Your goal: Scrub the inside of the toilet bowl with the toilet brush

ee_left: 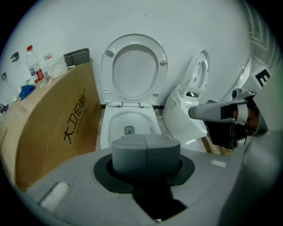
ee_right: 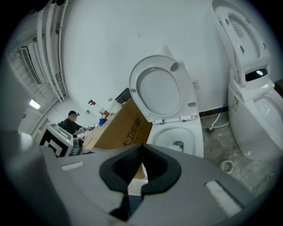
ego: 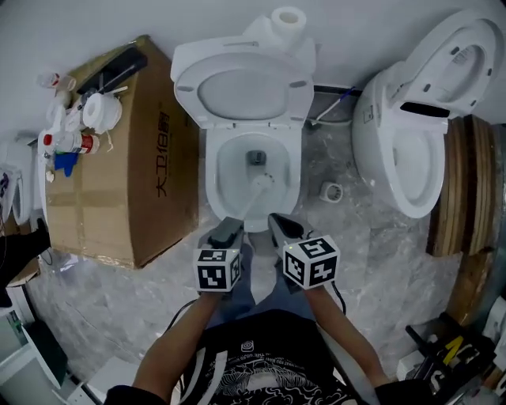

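Poking into bowl (ego: pixel 213 178), toilet brush (ego: pixel 260 181) sits in left hand-held gripper (ego: pixel 232 225); right one (ego: pixel 276 221) closed.

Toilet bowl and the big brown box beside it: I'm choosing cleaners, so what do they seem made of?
Toilet bowl: looks like glazed ceramic. It is white and smooth with a soft sheen, though looks alone can't rule out moulded plastic. Box: corrugated cardboard with a matte brown surface, folded edges, a tape strip and printed characters on its side.

Two toilets stand here: the middle toilet (ego: pixel 213 170) and the side toilet (ego: pixel 387 119). One cardboard box (ego: pixel 134 182), one toilet brush (ego: pixel 257 190), one paper roll (ego: pixel 288 17). Two grippers: left gripper (ego: pixel 229 227), right gripper (ego: pixel 278 223).
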Available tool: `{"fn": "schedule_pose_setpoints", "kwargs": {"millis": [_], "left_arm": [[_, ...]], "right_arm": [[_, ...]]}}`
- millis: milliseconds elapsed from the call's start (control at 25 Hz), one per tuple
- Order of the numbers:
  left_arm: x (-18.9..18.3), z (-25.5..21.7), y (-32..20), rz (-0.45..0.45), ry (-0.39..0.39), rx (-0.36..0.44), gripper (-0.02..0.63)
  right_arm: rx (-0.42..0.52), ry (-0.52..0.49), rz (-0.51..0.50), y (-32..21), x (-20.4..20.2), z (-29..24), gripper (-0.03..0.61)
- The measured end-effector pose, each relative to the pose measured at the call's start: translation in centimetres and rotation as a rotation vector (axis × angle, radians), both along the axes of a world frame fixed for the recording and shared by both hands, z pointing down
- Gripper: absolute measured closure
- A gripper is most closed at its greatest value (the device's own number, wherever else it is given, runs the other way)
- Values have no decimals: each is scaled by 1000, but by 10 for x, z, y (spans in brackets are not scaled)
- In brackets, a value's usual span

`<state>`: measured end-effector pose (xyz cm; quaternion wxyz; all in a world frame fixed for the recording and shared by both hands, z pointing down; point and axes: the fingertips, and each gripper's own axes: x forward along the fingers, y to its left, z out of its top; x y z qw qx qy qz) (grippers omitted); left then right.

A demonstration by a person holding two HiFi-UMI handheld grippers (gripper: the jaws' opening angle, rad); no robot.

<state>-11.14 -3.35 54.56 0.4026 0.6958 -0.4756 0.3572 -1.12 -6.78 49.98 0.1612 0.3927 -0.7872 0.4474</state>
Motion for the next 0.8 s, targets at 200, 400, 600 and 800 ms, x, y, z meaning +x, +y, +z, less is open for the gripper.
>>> {"fn": "schedule_pose_setpoints", "kwargs": {"millis": [200,400,600,800], "left_arm": [[0,35,-15,126,30,-52,463],[-2,62,-31,217,51,-74,463],[-6,80,-45,305,56,-87,463],[6,90,-68,373,58,-65,463]], "right_arm": [[-28,30,53,-7,-16,20,580],[-38,60,122,-18,-25,40,580],[-36,52,224,-18,-37,45,580],[-71,53,279,-4,-41,51,580]]}}
